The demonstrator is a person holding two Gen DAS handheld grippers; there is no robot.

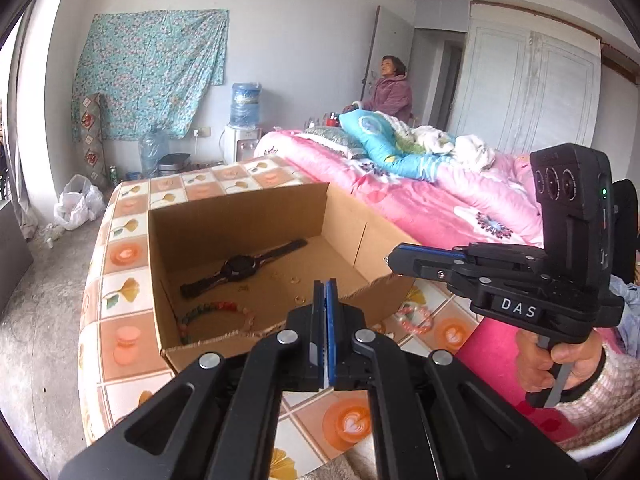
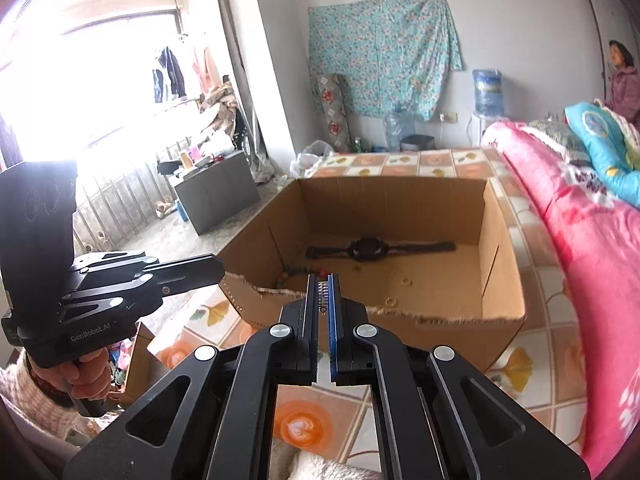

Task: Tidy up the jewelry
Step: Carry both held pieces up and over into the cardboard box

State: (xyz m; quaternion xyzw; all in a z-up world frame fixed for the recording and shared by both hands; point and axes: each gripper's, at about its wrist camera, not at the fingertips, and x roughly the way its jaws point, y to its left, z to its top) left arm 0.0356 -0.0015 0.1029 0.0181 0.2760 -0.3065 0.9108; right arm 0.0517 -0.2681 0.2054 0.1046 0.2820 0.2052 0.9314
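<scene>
An open cardboard box [image 1: 240,204] [image 2: 400,196] sits on a tile-patterned cloth [image 1: 128,256]. Inside lie a black wristwatch [image 1: 240,267] [image 2: 364,249], a coloured bead bracelet [image 1: 208,312] [image 2: 296,270] and small gold rings [image 1: 295,280] [image 2: 406,280]. A pink bead bracelet [image 1: 416,318] lies outside, by the box's torn near corner. My left gripper [image 1: 325,285] [image 2: 222,268] hovers shut above the near rim with nothing in it. My right gripper [image 2: 323,280] [image 1: 390,258] is shut too, raised over the box's near right side; I see nothing gripped.
A bed with a pink floral quilt [image 1: 440,200] [image 2: 580,240] runs along the right. A person [image 1: 390,92] sits at its far end. A water dispenser [image 1: 244,128], a white bag [image 1: 78,200] and a grey cabinet [image 2: 216,192] stand on the floor beyond.
</scene>
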